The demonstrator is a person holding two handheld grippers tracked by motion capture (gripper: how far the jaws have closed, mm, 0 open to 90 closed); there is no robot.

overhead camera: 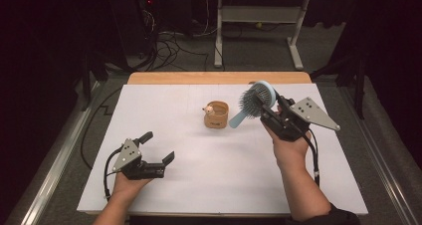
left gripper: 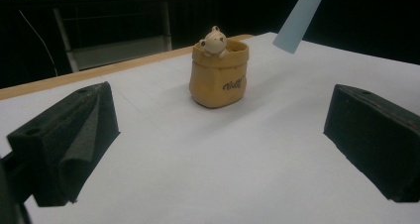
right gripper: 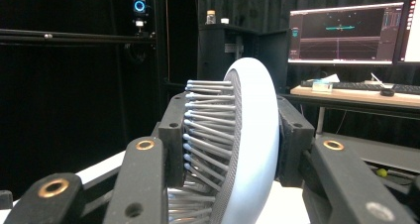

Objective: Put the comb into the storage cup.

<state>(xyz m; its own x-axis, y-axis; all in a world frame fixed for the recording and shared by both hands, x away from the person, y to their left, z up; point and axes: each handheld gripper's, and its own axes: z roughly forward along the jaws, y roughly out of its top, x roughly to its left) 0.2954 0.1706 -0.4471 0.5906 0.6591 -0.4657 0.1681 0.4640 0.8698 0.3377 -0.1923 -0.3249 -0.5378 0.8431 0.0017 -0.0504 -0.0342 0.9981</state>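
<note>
Nearest the high camera, two forearms come in from the near edge. The left gripper point(overhead camera: 157, 147) rests low at the near-left of the table point(overhead camera: 199, 185), jaws spread wide w/ nothing between them; it points toward the tan pouch point(left gripper: 218, 75), prob. parked on standby or ready to steady it.

The right gripper point(overhead camera: 268, 110) is raised at the right, jaws pinching the round head of the light-blue hairbrush point(overhead camera: 255, 101); bristles point(right gripper: 208, 135) press one pad, the smooth back the other. The handle hangs down-left toward the pouch mouth, so the brush looks lined up to go in handle-first. A small bear figure point(left gripper: 214, 40) sits at the pouch's far rim.

Surface: plain white sheet over a wooden top showing along the far edge. Room is dark; cables and a desk frame on the floor beyond, lit monitors point(right gripper: 346, 33) on a desk behind.
</note>
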